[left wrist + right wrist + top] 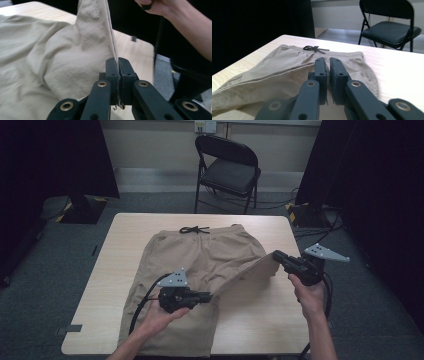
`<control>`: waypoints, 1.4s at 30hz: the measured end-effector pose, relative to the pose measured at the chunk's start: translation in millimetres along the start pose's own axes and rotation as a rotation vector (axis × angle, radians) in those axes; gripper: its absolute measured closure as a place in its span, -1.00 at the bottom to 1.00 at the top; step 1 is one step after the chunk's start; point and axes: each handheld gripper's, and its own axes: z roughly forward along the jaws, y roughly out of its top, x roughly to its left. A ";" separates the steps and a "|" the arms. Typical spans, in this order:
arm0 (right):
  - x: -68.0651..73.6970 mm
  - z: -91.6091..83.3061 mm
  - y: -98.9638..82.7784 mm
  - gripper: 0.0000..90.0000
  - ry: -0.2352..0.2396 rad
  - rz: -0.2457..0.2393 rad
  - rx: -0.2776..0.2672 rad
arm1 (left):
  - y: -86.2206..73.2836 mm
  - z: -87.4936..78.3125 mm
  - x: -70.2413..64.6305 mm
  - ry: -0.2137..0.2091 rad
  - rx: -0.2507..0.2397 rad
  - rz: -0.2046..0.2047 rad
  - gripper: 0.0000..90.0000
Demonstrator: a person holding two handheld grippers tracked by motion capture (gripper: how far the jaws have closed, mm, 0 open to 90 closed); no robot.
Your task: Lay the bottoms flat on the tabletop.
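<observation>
- Dim room: dark curtains hanging on both sides, black folding chair (227, 167) standing at the far wall, wooden bench (125, 255) sitting mid-floor.
- Beige drawstring shorts (200, 257) lying on the bench, waistband and black drawstring bow (194, 229) at the far end; left leg lying flat toward the near edge, right leg being held up off the bench.
- Left claw (207, 296) pinching the hem edge of the raised leg, jaws closed tight on a thin bit of fabric, seen plainly in the left gripper view (117, 67).
- Right claw (276, 255) gripping the other end of the same hem, to the right; jaws standing almost together (329, 65), cloth sitting between them.
- Judging the step: folding the right leg over to the left.
- Risk: both grips taking only the hem edge, so a hard pull is likely slipping the cloth out of a claw.
- Risk: hem sagging between the claws, so the fold may be landing creased or crooked.
- Risk: dragging sideways is likely sliding the whole garment, shifting the waistband and bunching the flat leg.
</observation>
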 end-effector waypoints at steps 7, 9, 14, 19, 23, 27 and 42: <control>2.8 -30.7 4.5 0.89 -0.022 -0.036 -0.032 | 9.2 10.7 -24.5 -0.069 0.001 0.030 0.95; 4.1 -40.9 2.9 0.89 -0.026 -0.046 -0.038 | 10.4 12.0 -32.8 -0.087 0.010 0.046 0.95; 8.3 -68.9 -5.2 0.89 -0.031 -0.053 -0.053 | 11.0 14.7 -44.4 -0.148 0.006 0.049 0.94; 9.8 -91.1 -12.2 0.41 -0.015 -0.053 -0.096 | 11.4 18.0 -50.3 -0.168 -0.001 0.042 0.68; 8.9 -84.6 -12.3 0.26 -0.028 -0.046 -0.079 | 10.7 18.3 -40.2 -0.141 0.002 0.028 0.65; 9.4 -73.4 -14.9 0.22 -0.015 -0.049 -0.053 | 5.8 17.4 -29.6 -0.116 0.011 0.002 0.63; -0.8 12.1 -108.2 0.16 0.001 0.030 0.316 | -56.4 -11.2 41.8 0.095 0.101 -0.182 0.58</control>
